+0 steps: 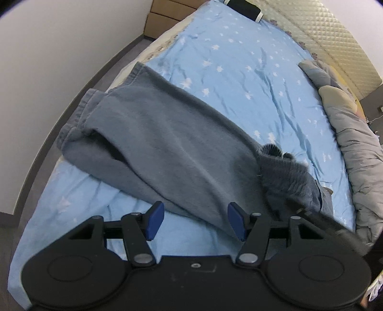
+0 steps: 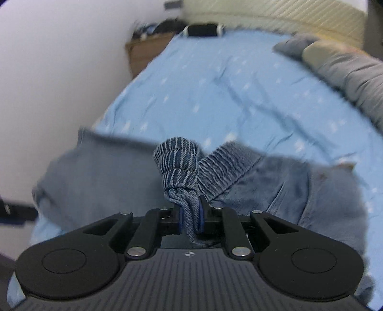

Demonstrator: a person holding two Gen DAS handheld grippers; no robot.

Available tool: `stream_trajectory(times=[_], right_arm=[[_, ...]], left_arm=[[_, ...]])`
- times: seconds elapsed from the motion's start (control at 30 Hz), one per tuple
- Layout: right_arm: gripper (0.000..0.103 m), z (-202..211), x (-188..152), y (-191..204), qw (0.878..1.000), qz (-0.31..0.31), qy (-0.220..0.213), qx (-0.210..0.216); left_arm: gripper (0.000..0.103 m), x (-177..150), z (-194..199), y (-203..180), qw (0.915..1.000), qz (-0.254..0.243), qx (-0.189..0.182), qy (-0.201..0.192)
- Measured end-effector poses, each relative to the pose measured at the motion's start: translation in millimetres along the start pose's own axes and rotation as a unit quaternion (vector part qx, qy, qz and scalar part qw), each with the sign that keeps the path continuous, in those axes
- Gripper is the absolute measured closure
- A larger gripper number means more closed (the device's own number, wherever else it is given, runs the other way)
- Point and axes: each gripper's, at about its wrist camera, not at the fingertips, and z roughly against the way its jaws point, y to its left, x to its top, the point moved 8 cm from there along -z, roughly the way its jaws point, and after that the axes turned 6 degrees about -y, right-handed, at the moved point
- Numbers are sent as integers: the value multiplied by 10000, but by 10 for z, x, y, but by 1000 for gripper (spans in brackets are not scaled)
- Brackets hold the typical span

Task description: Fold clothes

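On the left, grey-blue trousers (image 1: 167,148) lie spread across a light blue starred bedsheet (image 1: 239,62), their hemmed cuffs (image 1: 83,105) toward the bed's left edge beside the white wall (image 1: 47,59). The left gripper (image 1: 195,221) hovers just above the nearer edge of the fabric, its blue pads (image 1: 154,221) spread wide apart with nothing between them. To the right, the ribbed elastic waistband (image 2: 182,162) bunches upward, and the right gripper (image 2: 190,215) is clamped tight on this band, the cloth squeezed between its closed fingers. The right wrist view is blurred. A crumpled grey quilt (image 1: 354,134) is heaped along the right side of the bed, by the quilted cream headboard (image 1: 335,40). A black roll (image 1: 244,8) rests at the far end. No containers are visible.
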Motion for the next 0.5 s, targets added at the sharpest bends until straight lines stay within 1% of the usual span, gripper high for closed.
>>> stream_trajectory(times=[0.1, 0.17, 0.23, 0.33, 0.37, 0.4, 0.43, 0.5], right_arm=[[89, -84, -107, 55, 9997, 75, 191, 116], [86, -14, -101, 55, 9993, 66, 279, 253], [76, 121, -129, 78, 9978, -43, 430, 498], [69, 315, -100, -6, 9952, -148, 543, 798], [66, 390, -94, -80, 9951, -235, 534, 804], [59, 471, -98, -181, 9952, -382, 509, 748], [56, 553, -103, -283, 9950, -529, 485, 692], [56, 716, -112, -486, 9940, -822, 436, 579]], left_arm=[[47, -6, -32, -22, 10000, 17, -54, 51], [47, 1, -77, -133, 9998, -32, -150, 113], [47, 15, -128, -275, 9994, -99, -273, 173], [47, 27, -246, -520, 9982, -262, -480, 242], [47, 32, -282, -606, 9977, -321, -535, 248], [47, 37, -319, -693, 9972, -381, -590, 254], [47, 42, -355, -779, 9966, -440, -645, 261], [47, 52, -427, -951, 9952, -559, -755, 273]])
